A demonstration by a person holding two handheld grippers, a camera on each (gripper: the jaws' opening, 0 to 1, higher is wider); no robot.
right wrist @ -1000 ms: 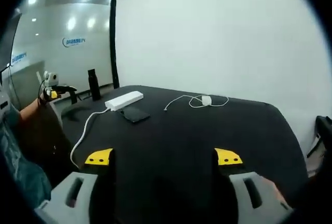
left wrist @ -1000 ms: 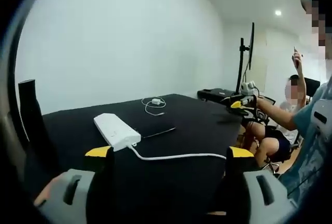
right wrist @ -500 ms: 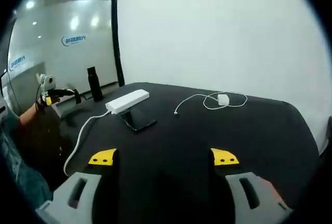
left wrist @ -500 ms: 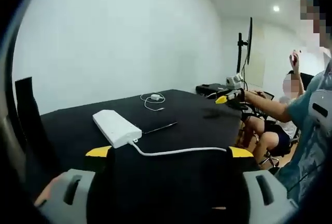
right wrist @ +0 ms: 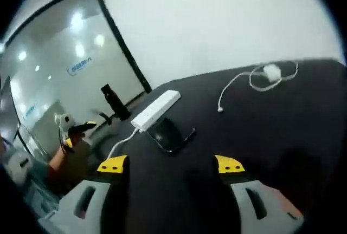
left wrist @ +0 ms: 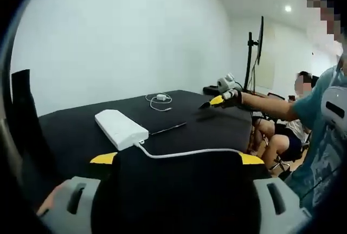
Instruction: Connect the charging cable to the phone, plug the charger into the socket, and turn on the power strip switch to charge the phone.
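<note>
Table (left wrist: 70,131), black-topped, is standing against a white wall (left wrist: 108,33) and carrying every item below; in the right gripper view the same table (right wrist: 282,136) is appearing tilted. Person at the right of the left gripper view, in a teal shirt, is reaching an arm out over the table's far edge. Monitor on a stand (left wrist: 259,44) is rising behind that edge. Power strip (left wrist: 120,129), white and oblong, is lying flat near the table's middle, its white cord (left wrist: 190,152) trailing off toward the table's edge; the right gripper view is showing the power strip (right wrist: 156,109) lying just beside the phone. Phone (right wrist: 171,135), dark and flat, is lying face up, one end tucked close by the strip; in the left gripper view the phone (left wrist: 168,129) is showing as a thin dark slab. Charging cable (left wrist: 159,101), white, is lying coiled with its charger block further back on the table, well apart from the phone and plugged into nothing; in the right gripper view the charging cable (right wrist: 260,79) is trailing one loose end toward the phone. Left gripper (left wrist: 177,159) is hanging spread wide with nothing between its yellow-tipped jaws. Right gripper (right wrist: 171,164) is likewise standing spread and empty above the table.
</note>
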